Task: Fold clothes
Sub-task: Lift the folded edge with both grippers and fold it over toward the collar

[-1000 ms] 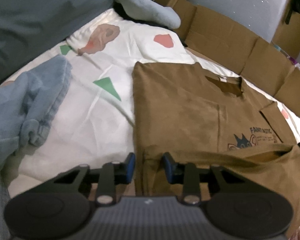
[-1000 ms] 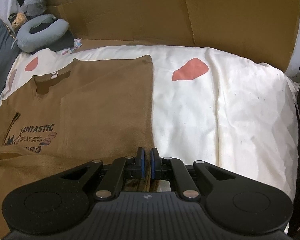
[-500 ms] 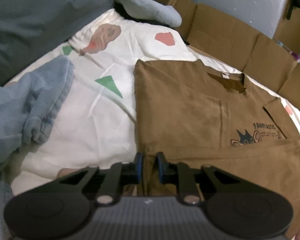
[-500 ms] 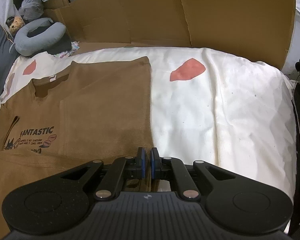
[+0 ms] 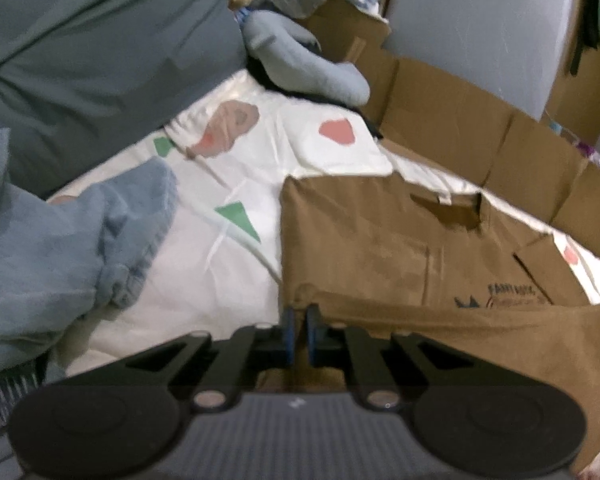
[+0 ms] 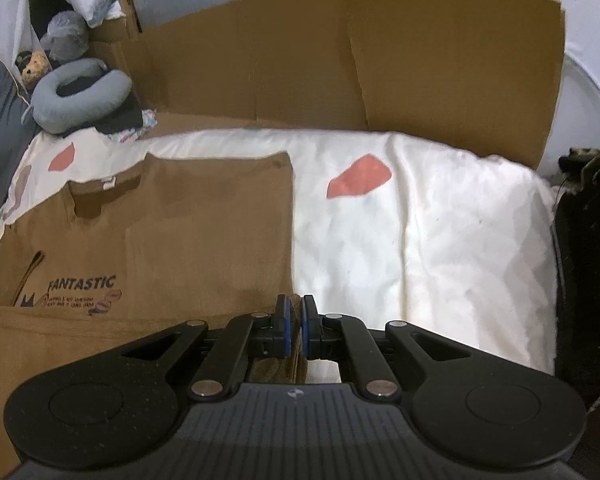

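Note:
A brown T-shirt (image 5: 380, 240) with a "FANTASTIC" print lies flat on the white bedsheet (image 5: 204, 272), sleeves folded in, neck towards the cardboard. Its bottom hem is lifted off the bed as a fold across the near side. My left gripper (image 5: 299, 316) is shut on the hem's left corner. In the right wrist view the same T-shirt (image 6: 204, 220) fills the left half, and my right gripper (image 6: 294, 312) is shut on the hem's right corner, with brown cloth pinched between the blue pads.
A crumpled blue garment (image 5: 60, 248) lies left of the shirt. A grey neck pillow (image 6: 80, 96) and a small plush toy (image 6: 32, 66) sit at the bed's far corner. Cardboard panels (image 6: 340, 64) wall the far side. A dark grey blanket (image 5: 100, 60) lies beyond. Bare sheet (image 6: 440, 240) spreads to the right.
My left gripper's jaws have closed onto the hem's left corner. Both grippers have risen a little, lifting the hem, which now hides more of the shirt's print.

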`<action>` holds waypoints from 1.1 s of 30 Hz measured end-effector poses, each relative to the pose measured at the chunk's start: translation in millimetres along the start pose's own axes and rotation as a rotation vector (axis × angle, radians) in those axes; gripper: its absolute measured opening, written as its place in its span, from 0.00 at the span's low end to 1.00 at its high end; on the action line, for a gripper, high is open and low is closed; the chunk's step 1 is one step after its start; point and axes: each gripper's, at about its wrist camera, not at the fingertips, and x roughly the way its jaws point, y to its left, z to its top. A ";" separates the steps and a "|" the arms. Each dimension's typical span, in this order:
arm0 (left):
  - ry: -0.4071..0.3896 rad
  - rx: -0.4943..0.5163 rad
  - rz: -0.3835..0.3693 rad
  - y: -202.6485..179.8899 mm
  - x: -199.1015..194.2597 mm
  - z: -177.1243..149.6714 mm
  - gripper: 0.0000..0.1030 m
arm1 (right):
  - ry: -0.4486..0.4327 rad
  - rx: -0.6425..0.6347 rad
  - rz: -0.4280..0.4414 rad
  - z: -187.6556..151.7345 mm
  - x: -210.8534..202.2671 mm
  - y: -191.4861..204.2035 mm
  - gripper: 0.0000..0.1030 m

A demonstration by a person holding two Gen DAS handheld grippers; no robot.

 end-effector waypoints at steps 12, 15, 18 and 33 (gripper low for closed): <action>0.120 -0.023 -0.002 9.9 42.3 -8.8 0.07 | 0.072 0.005 -0.017 -11.8 27.0 2.7 0.13; 0.137 -0.037 -0.010 11.9 46.3 -12.5 0.09 | 0.076 -0.008 -0.001 -15.3 26.0 5.6 0.36; 0.148 -0.032 -0.025 11.5 47.5 -14.9 0.11 | 0.086 -0.017 0.010 -18.0 26.5 7.8 0.38; 0.033 -0.005 0.038 -2.8 -0.1 6.0 0.04 | -0.039 -0.038 -0.028 -1.8 -12.4 14.7 0.02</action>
